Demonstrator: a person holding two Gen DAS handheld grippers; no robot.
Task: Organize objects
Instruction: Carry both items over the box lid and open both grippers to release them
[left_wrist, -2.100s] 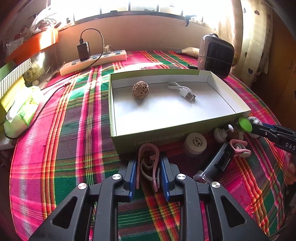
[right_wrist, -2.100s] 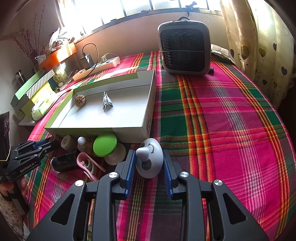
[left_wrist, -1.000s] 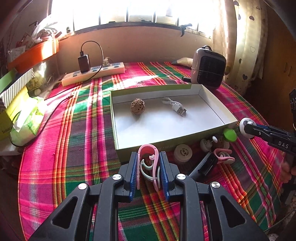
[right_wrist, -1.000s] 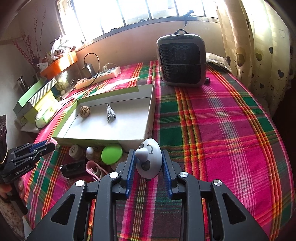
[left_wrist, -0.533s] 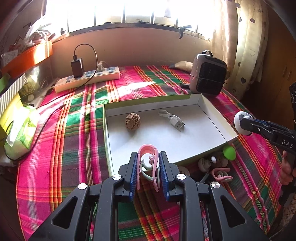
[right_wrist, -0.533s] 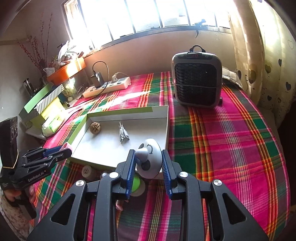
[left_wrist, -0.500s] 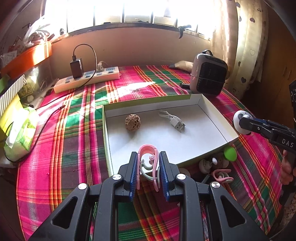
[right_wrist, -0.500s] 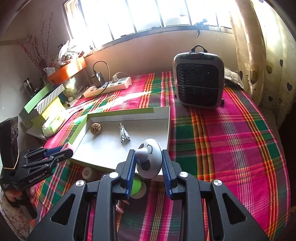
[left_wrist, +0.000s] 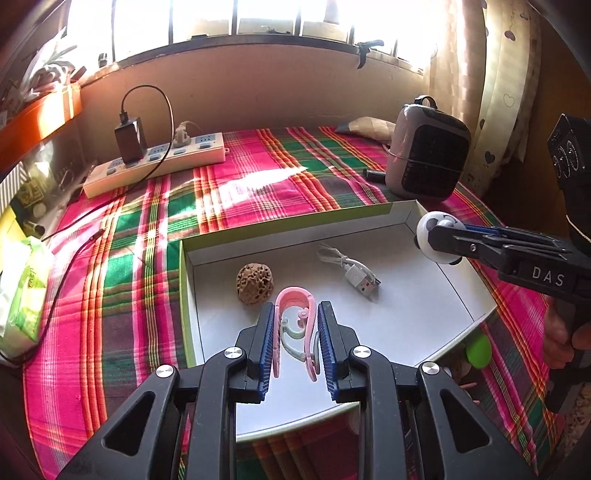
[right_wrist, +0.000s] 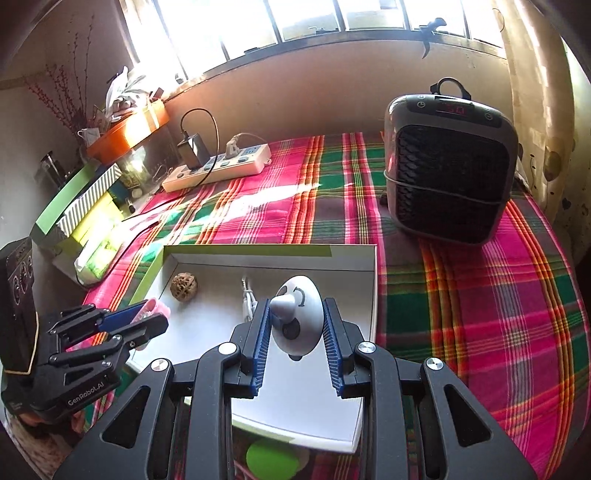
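Note:
A shallow green-rimmed white box (left_wrist: 436, 317) (right_wrist: 354, 406) lies on the plaid cloth and holds a brown walnut (left_wrist: 255, 283) (right_wrist: 183, 287) and a white USB cable (left_wrist: 351, 271) (right_wrist: 248, 299). My left gripper (left_wrist: 295, 328) (right_wrist: 149, 317) is shut on a pink clip (left_wrist: 293, 314) and holds it over the box's near part. My right gripper (right_wrist: 295, 325) (left_wrist: 432, 240) is shut on a white round gadget (right_wrist: 297, 321) (left_wrist: 436, 236) above the box's right side.
A green disc (left_wrist: 478, 350) (right_wrist: 271, 459) lies on the cloth by the box's near edge. A grey heater (left_wrist: 428, 162) (right_wrist: 448, 166) stands at the back right. A power strip (left_wrist: 155, 162) (right_wrist: 218, 164) with a charger lies at the back. Boxes and a tissue pack (left_wrist: 22, 291) sit at left.
Both grippers have lifted their objects off the cloth and carried them forward. They now hang over the box, the pink clip near the walnut and the white gadget over the right side.

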